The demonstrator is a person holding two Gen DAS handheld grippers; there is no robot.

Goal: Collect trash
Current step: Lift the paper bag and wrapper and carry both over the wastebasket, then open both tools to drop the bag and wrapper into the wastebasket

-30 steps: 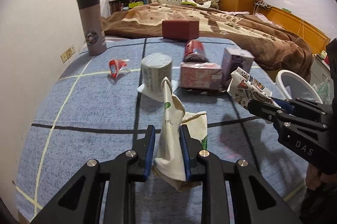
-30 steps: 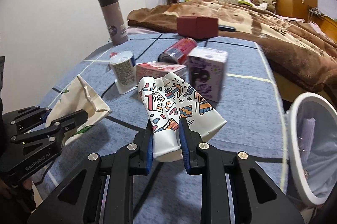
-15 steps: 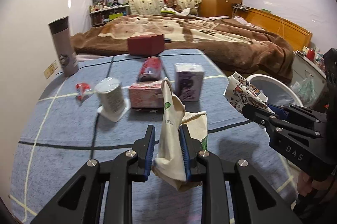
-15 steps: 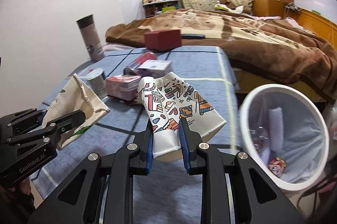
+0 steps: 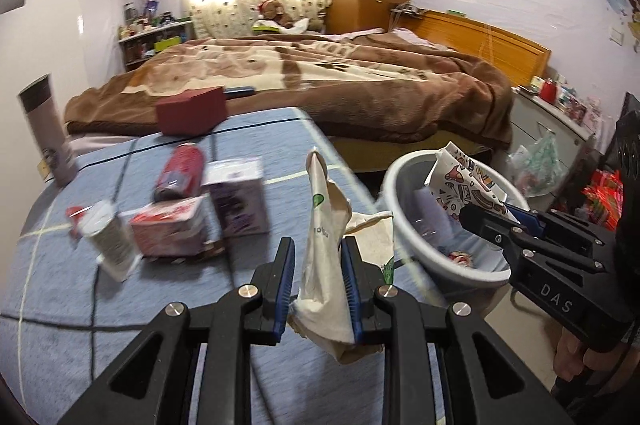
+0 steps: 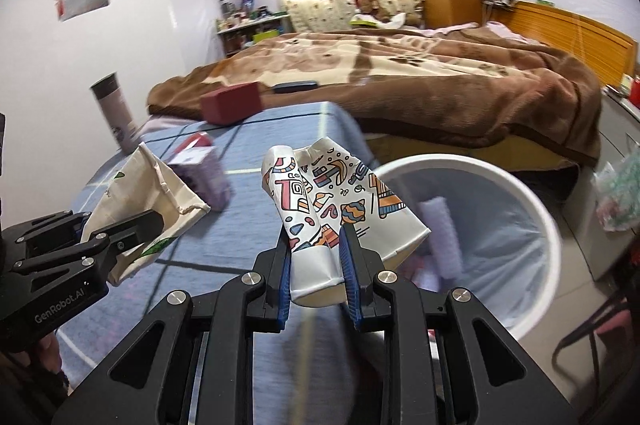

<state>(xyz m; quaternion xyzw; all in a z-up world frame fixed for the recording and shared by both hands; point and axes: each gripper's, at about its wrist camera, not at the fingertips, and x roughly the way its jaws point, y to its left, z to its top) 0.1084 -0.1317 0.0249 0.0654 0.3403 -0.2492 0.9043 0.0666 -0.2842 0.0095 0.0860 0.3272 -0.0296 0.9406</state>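
Observation:
My left gripper (image 5: 318, 267) is shut on a crumpled cream paper bag (image 5: 326, 249), held above the blue table near its right edge; the bag also shows in the right wrist view (image 6: 144, 197). My right gripper (image 6: 316, 257) is shut on a crushed patterned paper cup (image 6: 328, 201), held at the left rim of the white trash bin (image 6: 540, 217). In the left wrist view the cup (image 5: 464, 185) hangs over the bin (image 5: 400, 181). The bin holds some trash.
On the table (image 5: 60, 305) lie a red can (image 5: 178, 171), a purple carton (image 5: 240, 201), a pink box (image 5: 168, 231), a white cup (image 5: 112, 237), a red box (image 5: 190, 111) and a tall tumbler (image 5: 46, 135). A bed (image 5: 320, 77) stands behind.
Both grippers have swung right with their loads, from over the table towards the trash bin. The patterned cup has gone from above the table to the bin's rim.

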